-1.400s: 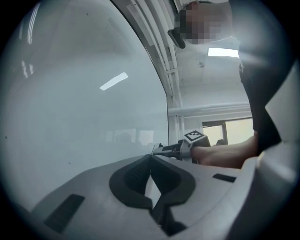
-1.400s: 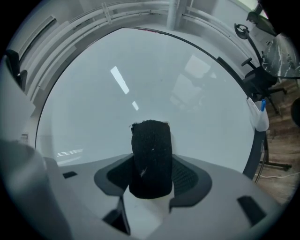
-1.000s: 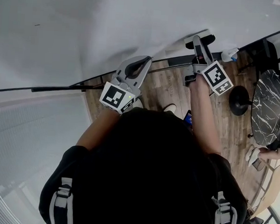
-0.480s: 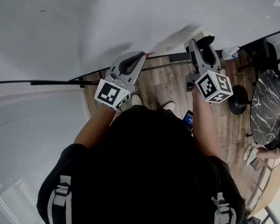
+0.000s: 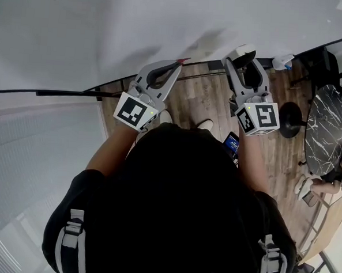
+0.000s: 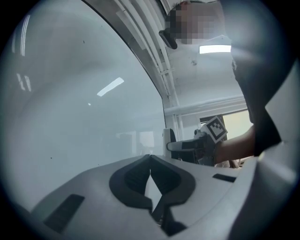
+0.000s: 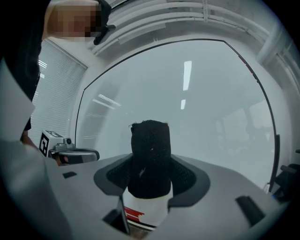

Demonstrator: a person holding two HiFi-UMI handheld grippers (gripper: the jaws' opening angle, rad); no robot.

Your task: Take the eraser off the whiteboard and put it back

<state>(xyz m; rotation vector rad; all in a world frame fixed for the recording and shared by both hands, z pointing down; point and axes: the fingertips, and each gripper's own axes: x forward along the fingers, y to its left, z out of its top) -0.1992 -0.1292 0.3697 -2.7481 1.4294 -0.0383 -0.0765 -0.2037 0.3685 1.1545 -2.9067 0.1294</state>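
My right gripper [image 5: 244, 58] is shut on the eraser [image 5: 244, 51], held close to the whiteboard [image 5: 108, 31]. In the right gripper view the eraser [image 7: 150, 150] stands upright between the jaws. Its black felt faces the whiteboard [image 7: 197, 112], and its white body with a red stripe sits low in the right gripper [image 7: 150, 164]. My left gripper [image 5: 178, 63] is shut and holds nothing, just short of the board's lower edge. The left gripper view shows that gripper [image 6: 150, 157] with tips touching, the board [image 6: 70, 117] to its left, and the right gripper [image 6: 187, 146] beyond.
A dark rail [image 5: 204, 69] runs along the board's lower edge, with a blue-capped item [image 5: 282, 62] near its right end. On the wooden floor [image 5: 202, 100] to the right stand a black marble table [image 5: 327, 137] and a dark chair [image 5: 326, 62]. Blinds [image 5: 37, 154] hang at left.
My right gripper has rolled with the eraser, so its jaws now show side by side, and shifted left and up along the board. My left gripper has edged towards the board's lower edge.
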